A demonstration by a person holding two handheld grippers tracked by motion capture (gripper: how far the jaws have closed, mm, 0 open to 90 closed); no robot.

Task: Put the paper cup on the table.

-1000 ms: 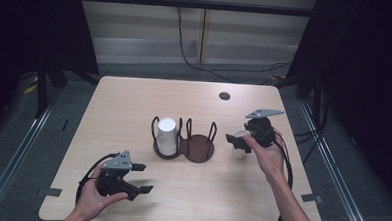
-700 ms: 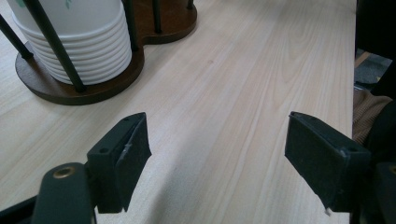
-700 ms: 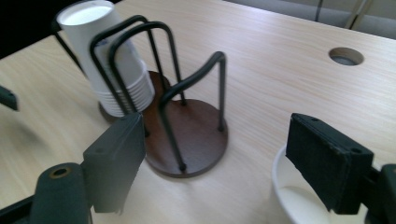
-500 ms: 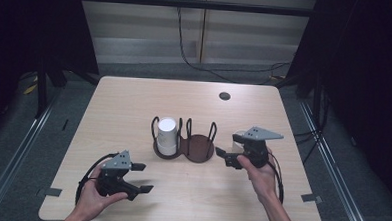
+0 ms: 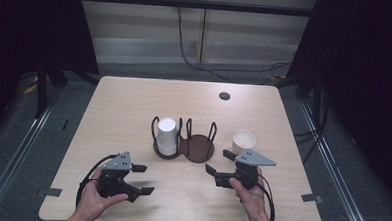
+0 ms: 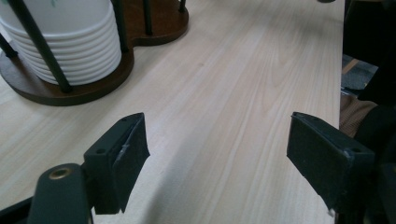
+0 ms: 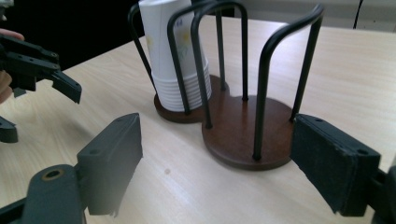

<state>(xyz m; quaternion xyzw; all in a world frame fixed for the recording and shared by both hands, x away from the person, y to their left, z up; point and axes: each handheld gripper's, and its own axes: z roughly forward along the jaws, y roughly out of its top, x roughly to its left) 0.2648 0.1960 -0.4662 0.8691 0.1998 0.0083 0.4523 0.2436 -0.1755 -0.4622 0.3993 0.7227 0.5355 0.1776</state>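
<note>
- A pale wooden bench (image 5: 134, 113) stands in a dark room with black curtains at both sides.
- The high view shows a single white cup (image 5: 243, 140) standing at 3 o'clock of the cup holder (image 5: 198, 149), just beyond the right gripper (image 5: 220, 167).
- The right gripper view shows the holder's empty ring and the cup stack (image 7: 170, 56), cut off at the top.
- Left gripper (image 5: 142, 179), at 7 o'clock of the holder: fingers released, having just been opening, nothing between them.
- Right fingers likewise released and just opening, empty.
</note>
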